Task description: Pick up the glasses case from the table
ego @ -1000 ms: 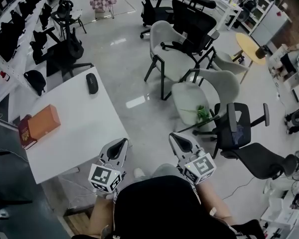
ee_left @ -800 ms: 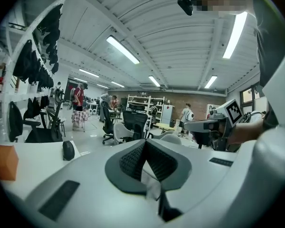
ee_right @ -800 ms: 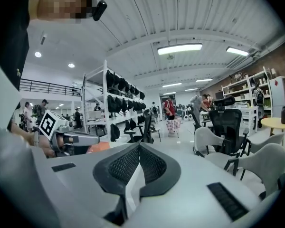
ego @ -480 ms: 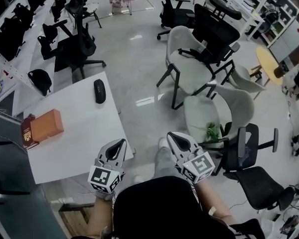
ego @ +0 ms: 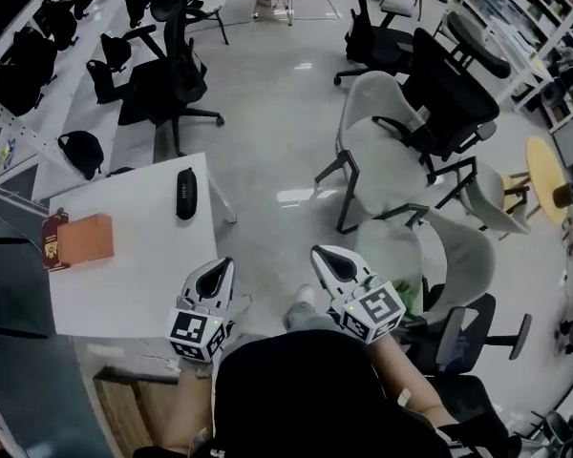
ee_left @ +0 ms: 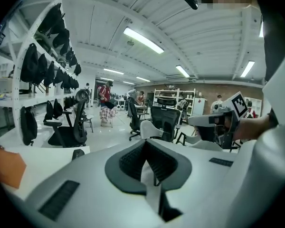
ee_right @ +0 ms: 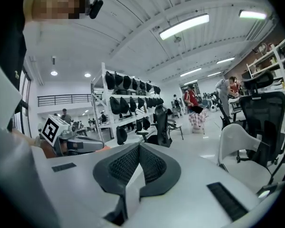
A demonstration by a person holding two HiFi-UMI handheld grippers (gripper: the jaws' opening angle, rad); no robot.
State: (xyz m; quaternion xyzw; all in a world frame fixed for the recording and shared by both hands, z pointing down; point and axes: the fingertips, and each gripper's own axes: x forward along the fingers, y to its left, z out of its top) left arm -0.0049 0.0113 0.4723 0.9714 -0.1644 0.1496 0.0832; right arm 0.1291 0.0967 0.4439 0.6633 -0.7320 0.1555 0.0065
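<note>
Glasses case (ego: 186,193), white table (ego: 124,275) (untouched)

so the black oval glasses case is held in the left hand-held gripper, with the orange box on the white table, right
No: the head view shows the black oval glasses case lying on the white table; the left hand-held gripper is shut, empty.

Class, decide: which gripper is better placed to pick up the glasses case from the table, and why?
Left. The left gripper hangs by the white table's near edge, closer to the black glasses case. The right gripper is over the floor, farther away. Both are shut and empty.
</note>
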